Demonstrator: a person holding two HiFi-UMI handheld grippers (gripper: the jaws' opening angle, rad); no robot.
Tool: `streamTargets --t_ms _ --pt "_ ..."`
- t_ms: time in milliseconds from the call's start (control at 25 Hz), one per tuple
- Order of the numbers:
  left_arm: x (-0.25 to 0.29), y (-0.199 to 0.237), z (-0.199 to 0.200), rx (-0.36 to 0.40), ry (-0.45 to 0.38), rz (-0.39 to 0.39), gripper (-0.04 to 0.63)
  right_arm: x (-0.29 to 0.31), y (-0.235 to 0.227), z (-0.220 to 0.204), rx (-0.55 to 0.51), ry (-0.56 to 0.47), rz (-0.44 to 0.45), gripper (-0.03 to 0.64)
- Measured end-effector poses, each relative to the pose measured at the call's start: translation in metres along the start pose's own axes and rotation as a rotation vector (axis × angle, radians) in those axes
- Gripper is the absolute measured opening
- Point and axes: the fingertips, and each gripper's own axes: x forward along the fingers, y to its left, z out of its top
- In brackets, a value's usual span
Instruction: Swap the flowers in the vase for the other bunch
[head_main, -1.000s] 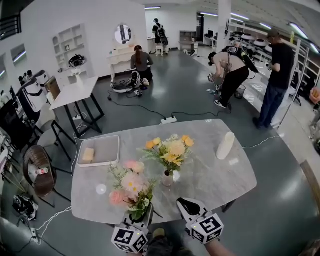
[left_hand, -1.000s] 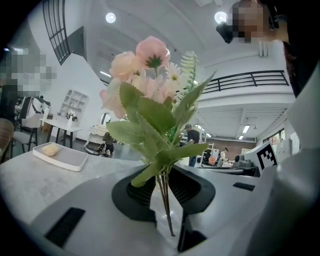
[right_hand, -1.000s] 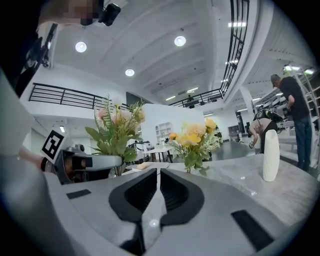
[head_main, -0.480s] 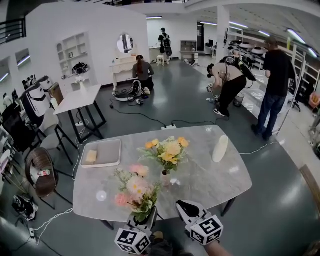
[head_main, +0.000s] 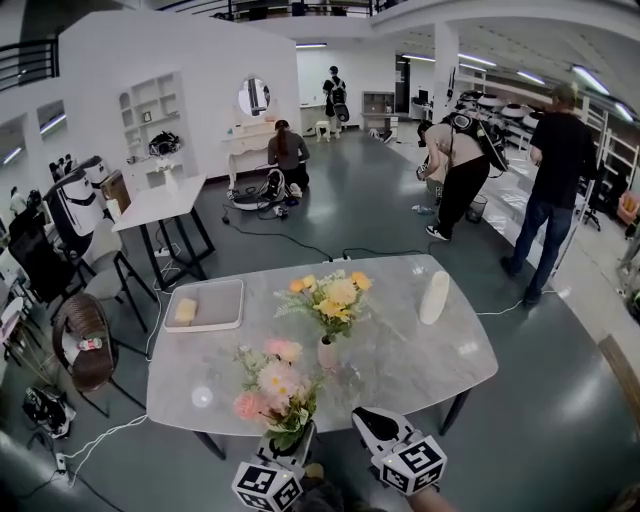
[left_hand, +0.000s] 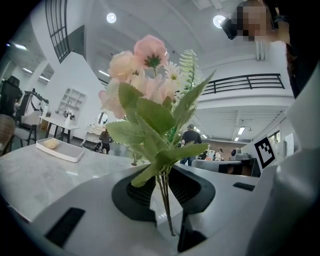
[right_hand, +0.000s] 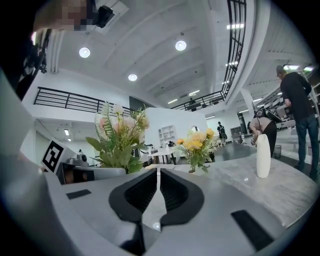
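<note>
Left gripper (left_hand: 162, 187) is clamped on the thin green stems (left_hand: 165, 200) of the pink bunch (head_main: 270, 385), its ribbed black pads (left_hand: 137, 192) nearly together. I count soft pink blooms, one fern frond and serrated leaves, upright, nearer me than the vase (head_main: 327, 352) and to its left. Right gripper (right_hand: 157, 187) has its jaws pressed together on nothing, near-right of the vase. Each gripper carries one cube (head_main: 268, 487) printed with black-and-white square markers. One small pale vase stands mid-table (head_main: 420, 350) on grey marbled stone, holding the yellow bunch (head_main: 333, 295). Left of the vase lies one white rectangular tray (head_main: 215, 305) with a tan block (head_main: 186, 310). To the vase's right stands one white tapered bottle (head_main: 434, 297).
</note>
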Motion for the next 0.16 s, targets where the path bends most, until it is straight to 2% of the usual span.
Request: streamTargets --t_ms 160 --pt "-0.0027 -0.0127 -0.0015 0.006 0.002 -0.004 0.086 -0.0128 -0.0003 -0.0011 0.006 0.004 0.007 0.035"
